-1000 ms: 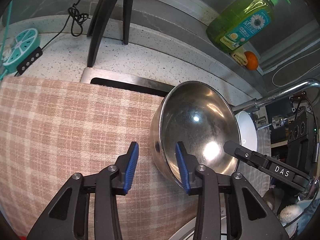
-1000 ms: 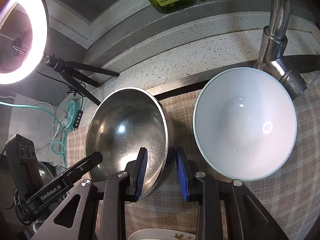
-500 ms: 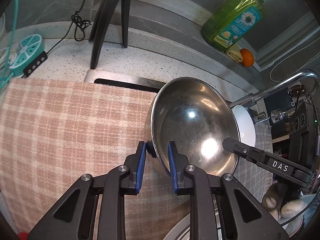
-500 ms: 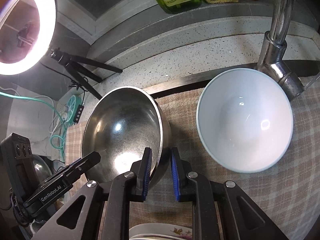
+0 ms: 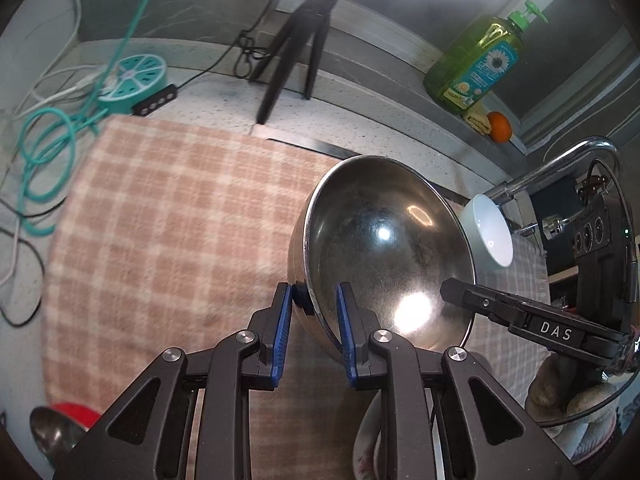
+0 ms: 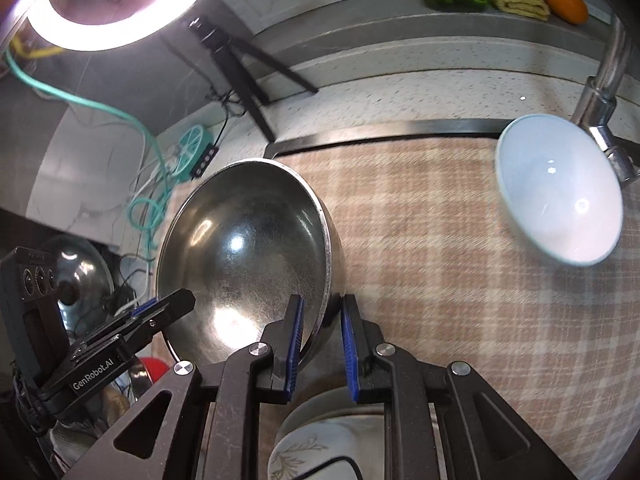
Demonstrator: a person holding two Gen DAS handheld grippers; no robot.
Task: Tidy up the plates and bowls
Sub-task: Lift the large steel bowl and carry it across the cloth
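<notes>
Steel bowl (image 5: 384, 248) is clamped at its near rim from both sides: the left gripper (image 5: 311, 334) has its blue pads pressed on the bowl's left wall, one inside and one outside, and the right gripper (image 6: 320, 344) is closed in the same way on the right wall. Both sets of jaws have just been closing, with the rim between them, and the grip now looks settled. The bowl is held tilted over the checked cloth (image 5: 168, 216), apparently lifted clear of it, though contact underneath cannot be confirmed from these views. A white bowl (image 6: 560, 192) is left well apart to the far right, by the tap (image 6: 604, 92), and a patterned plate (image 6: 320, 440) is seen at the near edge under the right gripper (only partly in view). The step in hand is judged to be the two-handed carrying of the steel bowl toward wherever it is to be stacked. For the next move, both grips should be kept matched and level so that the thin, slippery rim is not twisted out of the pads, and the bowl should be lowered squarely before either side is released.
</notes>
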